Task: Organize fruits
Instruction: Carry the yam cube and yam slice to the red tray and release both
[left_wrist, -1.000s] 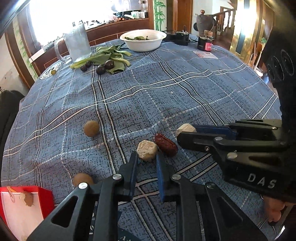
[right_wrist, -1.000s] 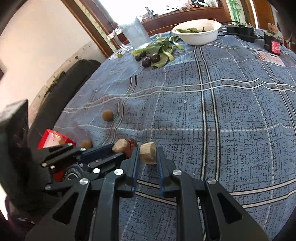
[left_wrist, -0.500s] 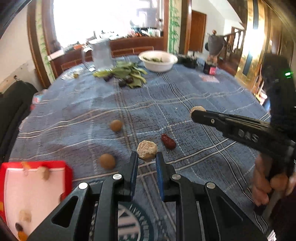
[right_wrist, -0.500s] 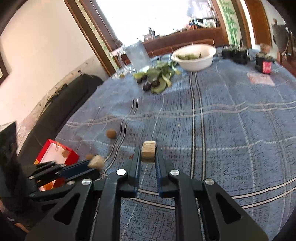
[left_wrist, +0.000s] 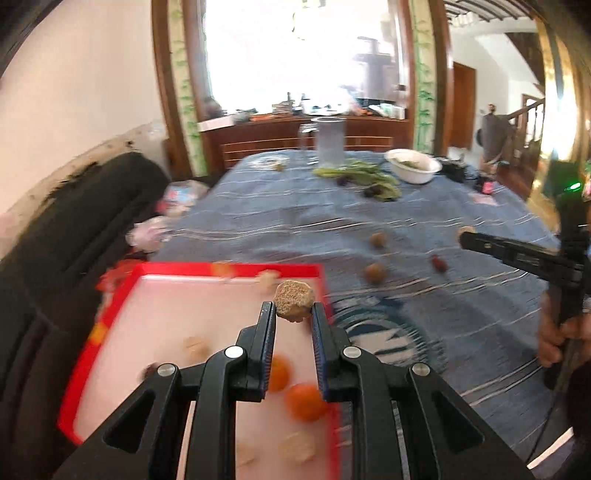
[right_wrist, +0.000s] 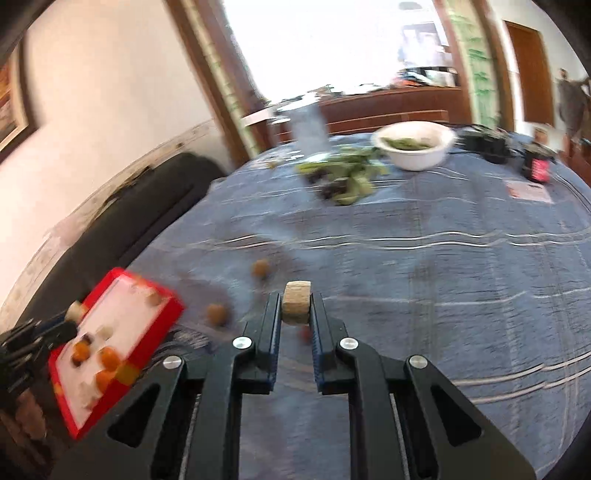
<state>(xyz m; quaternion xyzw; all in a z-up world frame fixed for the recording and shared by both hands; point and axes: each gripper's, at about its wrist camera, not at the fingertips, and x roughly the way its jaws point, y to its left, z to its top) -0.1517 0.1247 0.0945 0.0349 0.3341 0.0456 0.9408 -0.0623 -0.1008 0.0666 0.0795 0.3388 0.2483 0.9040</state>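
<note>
The left hand-held gripper (left_wrist: 294, 314) is clenched on a tan, rough-faced fruit chunk (left_wrist: 294, 299), pinched at the very tips of its fingers. Directly beneath and ahead of those tips lies a red tray (left_wrist: 229, 268) with a pale floor; its near end is cut off by the gripper's black frame. Below the fingers two orange fruits (left_wrist: 306, 401) show on the tray floor, one half hidden behind the left finger. The other pale pieces on the tray are too smeared by blur to name.

To the right of the left gripper, on the blue table (left_wrist: 424, 221), sit two round brown fruits (left_wrist: 375, 273) and a small red one (left_wrist: 439, 263), all soft-edged. Further right the right hand-held gripper (right_wrist: 296, 304) enters from the edge, carried by a hand (left_wrist: 554, 343) that is only partly in frame.

In the right wrist view that gripper is clamped on a second tan chunk (right_wrist: 296, 302), held above the table. A reddish spot just under the chunk is mostly hidden by the fingers. The tray lies down to its left, tilted in the view. Far ahead stand a white bowl (right_wrist: 415, 146), green leaves (right_wrist: 347, 177) and a clear jug (right_wrist: 308, 127), all blurred.
</note>
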